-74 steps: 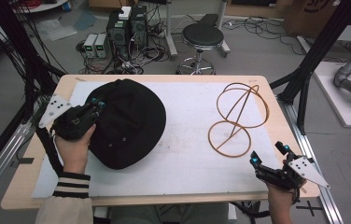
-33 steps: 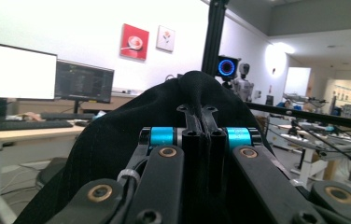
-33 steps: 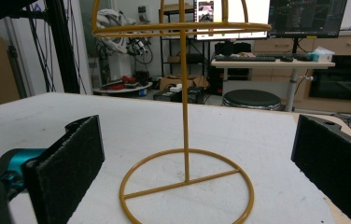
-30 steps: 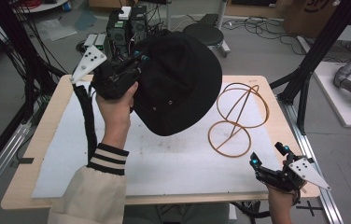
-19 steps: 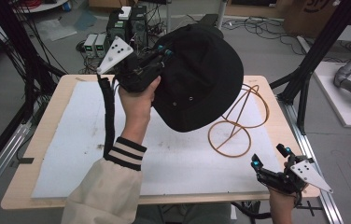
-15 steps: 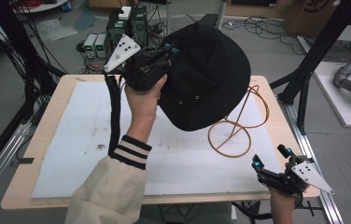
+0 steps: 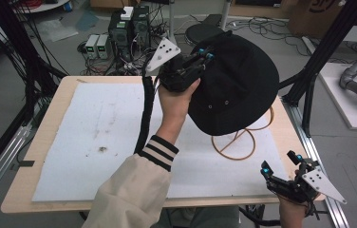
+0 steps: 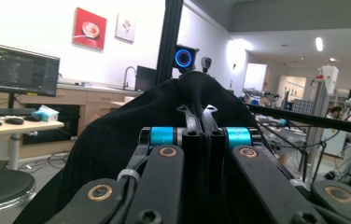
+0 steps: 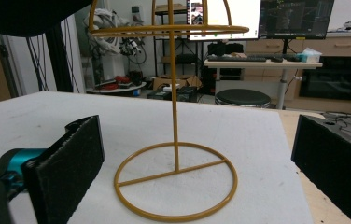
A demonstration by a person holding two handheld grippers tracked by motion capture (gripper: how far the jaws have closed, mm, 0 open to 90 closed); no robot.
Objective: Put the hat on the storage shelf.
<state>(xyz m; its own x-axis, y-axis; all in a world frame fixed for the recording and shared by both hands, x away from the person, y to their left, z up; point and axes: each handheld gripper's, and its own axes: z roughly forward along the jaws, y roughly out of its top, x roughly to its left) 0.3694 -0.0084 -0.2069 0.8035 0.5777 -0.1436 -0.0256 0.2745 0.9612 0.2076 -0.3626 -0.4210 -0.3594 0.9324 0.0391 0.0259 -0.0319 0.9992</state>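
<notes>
While the left tool (image 7: 200,53) is raised high over the far side of the surface (image 7: 43,156), its jaws are clamped tight on the brim of the black fabric bucket hat (image 7: 236,90); in the left gripper view the jaws sit pressed together with black cloth (image 8: 117,140) bunched between and around them. Hat hangs tilted from that grip, crown facing the camera in the high view, well clear of the white foam mat (image 7: 96,137) that covers the surface. It sits above and partly in front of the mustard-yellow wire hat stand (image 7: 236,147), whose ring base rests on the mat at the right half; top of the stand is hidden behind the hat in the high view. Whether hat and stand touch cannot be told. Right tool (image 7: 281,164) is low at the near right corner of the surface, jaws spread wide, nothing between them. Right gripper view: both black pads (image 9: 68,163) flank the stand (image 9: 176,140), which stands upright some way ahead of them, and a dark edge of the hat (image 9: 19,14) shows at top left above the stand's upper ring.
</notes>
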